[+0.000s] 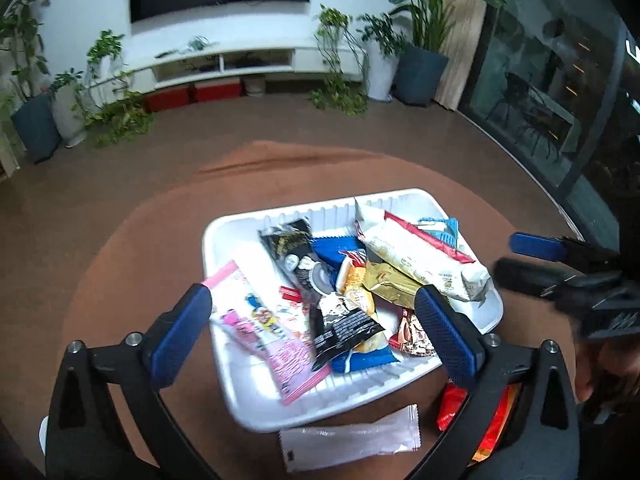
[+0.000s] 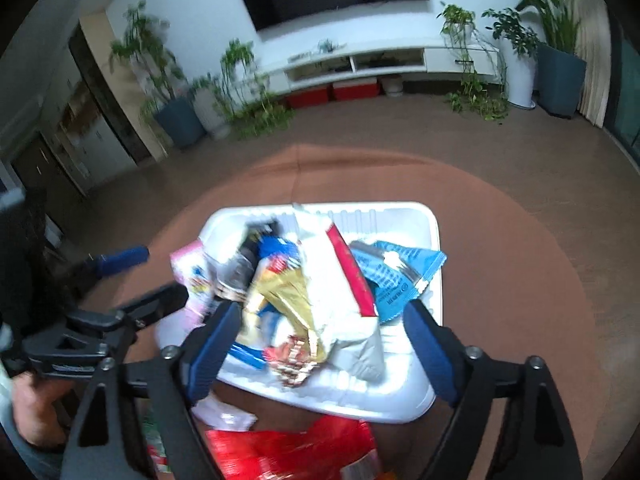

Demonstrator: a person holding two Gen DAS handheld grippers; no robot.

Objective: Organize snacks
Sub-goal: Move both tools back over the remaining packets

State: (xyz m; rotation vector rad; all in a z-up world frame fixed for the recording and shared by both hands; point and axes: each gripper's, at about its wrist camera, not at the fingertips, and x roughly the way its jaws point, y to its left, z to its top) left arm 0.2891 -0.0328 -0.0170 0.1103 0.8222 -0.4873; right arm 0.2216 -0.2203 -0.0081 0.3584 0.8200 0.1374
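A white tray (image 1: 236, 384) on a round brown table holds several snack packets: a pink one (image 1: 264, 328), a black one (image 1: 296, 252), a large white one (image 1: 424, 260) and a gold one (image 1: 390, 278). My left gripper (image 1: 312, 300) is open and empty above the tray's near side. My right gripper (image 2: 320, 312) is open and empty above the tray (image 2: 400, 404), over the white packet (image 2: 332, 280) and the light blue packet (image 2: 396, 272). A white packet (image 1: 348, 440) and a red packet (image 1: 496, 420) lie on the table in front of the tray.
The red packet (image 2: 292, 448) lies by the tray's near edge. The right gripper shows at the right of the left wrist view (image 1: 532, 256), the left gripper at the left of the right wrist view (image 2: 156, 272). Beyond are floor, potted plants (image 1: 424, 64) and a TV unit (image 1: 240, 64).
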